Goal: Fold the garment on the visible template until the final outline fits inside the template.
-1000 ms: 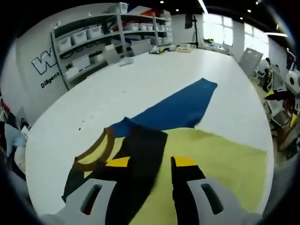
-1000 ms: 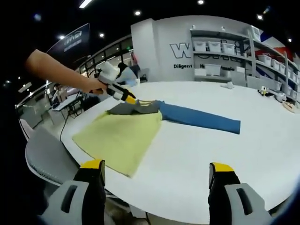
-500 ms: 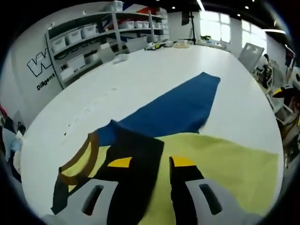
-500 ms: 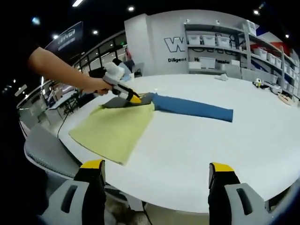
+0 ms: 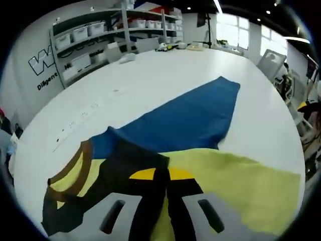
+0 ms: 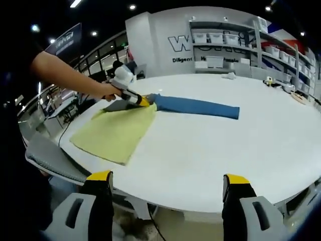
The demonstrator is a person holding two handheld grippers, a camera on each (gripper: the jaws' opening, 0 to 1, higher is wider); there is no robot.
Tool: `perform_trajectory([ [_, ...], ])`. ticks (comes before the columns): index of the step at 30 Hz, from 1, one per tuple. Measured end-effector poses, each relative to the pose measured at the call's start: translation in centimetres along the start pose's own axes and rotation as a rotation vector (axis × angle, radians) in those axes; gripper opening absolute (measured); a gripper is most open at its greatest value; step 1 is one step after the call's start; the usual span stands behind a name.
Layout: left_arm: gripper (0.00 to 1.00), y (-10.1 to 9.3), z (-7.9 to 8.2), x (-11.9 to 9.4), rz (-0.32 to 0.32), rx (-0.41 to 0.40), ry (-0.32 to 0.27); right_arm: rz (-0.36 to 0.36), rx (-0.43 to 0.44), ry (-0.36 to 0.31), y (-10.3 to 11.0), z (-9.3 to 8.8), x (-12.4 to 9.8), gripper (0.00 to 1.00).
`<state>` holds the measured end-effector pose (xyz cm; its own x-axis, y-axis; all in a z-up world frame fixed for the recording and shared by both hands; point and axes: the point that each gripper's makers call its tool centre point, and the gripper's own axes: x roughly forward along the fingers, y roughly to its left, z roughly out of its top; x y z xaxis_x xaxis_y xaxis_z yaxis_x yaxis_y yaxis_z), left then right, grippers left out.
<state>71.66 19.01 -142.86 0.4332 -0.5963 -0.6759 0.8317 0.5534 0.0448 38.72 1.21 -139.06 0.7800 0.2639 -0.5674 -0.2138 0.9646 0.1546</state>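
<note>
The garment lies flat on the white table (image 5: 165, 70): a yellow body (image 5: 241, 181), a blue sleeve (image 5: 190, 118) stretched away, a black shoulder part (image 5: 125, 160) and a brown collar (image 5: 70, 168). My left gripper (image 5: 161, 174) is shut on the black fabric, its yellow tips nearly touching. In the right gripper view the yellow body (image 6: 118, 130) and blue sleeve (image 6: 200, 106) lie far off, and a person's hand holds the left gripper (image 6: 143, 102) at the garment's shoulder. My right gripper (image 6: 166, 183) hangs open off the table's near edge, with nothing between its jaws.
Shelves with white bins (image 5: 85, 40) line the wall behind the table. A grey chair (image 6: 50, 155) stands by the table's left edge. Small items (image 5: 173, 46) sit at the table's far end. The person's arm (image 6: 65, 75) reaches in from the left.
My left jaws have shut on the black fabric at the shoulder. The right gripper has drawn back, so the garment looks smaller and farther away.
</note>
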Motion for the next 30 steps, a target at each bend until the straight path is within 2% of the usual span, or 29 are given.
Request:
perform_trajectory([
  [3, 0.02, 0.0, 0.2, -0.6, -0.006, -0.063, -0.001, -0.004, 0.007, -0.001, -0.1, 0.0, 0.0, 0.88],
  [5, 0.01, -0.2, 1.5, -1.3, -0.008, -0.062, -0.047, -0.005, 0.005, 0.002, -0.1, -0.1, 0.1, 0.88],
  [8, 0.01, -1.3, 2.9, -2.0, -0.056, -0.038, -0.092, -0.001, 0.008, -0.007, 0.1, 0.3, 0.4, 0.88],
  [10, 0.01, -2.1, 3.3, -2.4, -0.081, -0.020, -0.101, 0.002, 0.010, -0.013, 0.3, 0.5, 0.8, 0.87],
  [13, 0.02, -2.1, 2.9, -2.3, -0.062, 0.065, -0.076, 0.015, 0.021, -0.026, 0.9, 1.1, 1.5, 0.87],
  [15, 0.10, -3.6, 1.8, -2.1, -0.130, 0.023, -0.042, 0.029, 0.012, -0.028, 1.5, 1.4, 1.9, 0.87],
  [16, 0.26, -4.4, 0.8, -2.6, -0.169, 0.000, -0.007, 0.036, 0.003, -0.025, 1.8, 1.5, 2.0, 0.87],
  [18, 0.56, -4.1, 0.9, -3.5, -0.162, 0.024, -0.049, 0.046, -0.016, -0.026, 2.1, 1.9, 2.3, 0.87],
  [19, 0.68, -3.6, 1.0, -4.2, -0.143, 0.018, -0.088, 0.048, -0.016, -0.029, 2.1, 2.0, 2.4, 0.87],
  [20, 0.71, -3.7, 0.5, -5.0, -0.164, 0.017, -0.080, 0.051, -0.013, -0.034, 2.2, 2.3, 2.6, 0.87],
  [21, 0.69, -3.1, 0.4, -5.8, -0.150, 0.066, -0.098, 0.055, -0.011, -0.039, 2.2, 2.5, 2.8, 0.87],
  [23, 0.64, -2.2, -0.3, -6.8, -0.122, 0.114, -0.086, 0.061, -0.019, -0.039, 2.4, 3.0, 3.2, 0.87],
  [24, 0.63, -1.9, -0.6, -7.6, -0.120, 0.119, -0.084, 0.064, -0.026, -0.040, 2.4, 3.2, 3.4, 0.87],
  [26, 0.64, -1.5, -0.5, -9.0, -0.109, 0.122, -0.127, 0.068, -0.028, -0.050, 2.4, 4.0, 3.8, 0.87],
  [28, 0.64, -1.4, -0.9, -10.0, -0.108, 0.099, -0.126, 0.072, -0.042, -0.058, 2.3, 4.7, 4.3, 0.87],
  [30, 0.69, -1.5, -1.3, -10.7, -0.115, 0.097, -0.127, 0.074, -0.066, -0.052, 2.0, 5.3, 4.8, 0.87],
])
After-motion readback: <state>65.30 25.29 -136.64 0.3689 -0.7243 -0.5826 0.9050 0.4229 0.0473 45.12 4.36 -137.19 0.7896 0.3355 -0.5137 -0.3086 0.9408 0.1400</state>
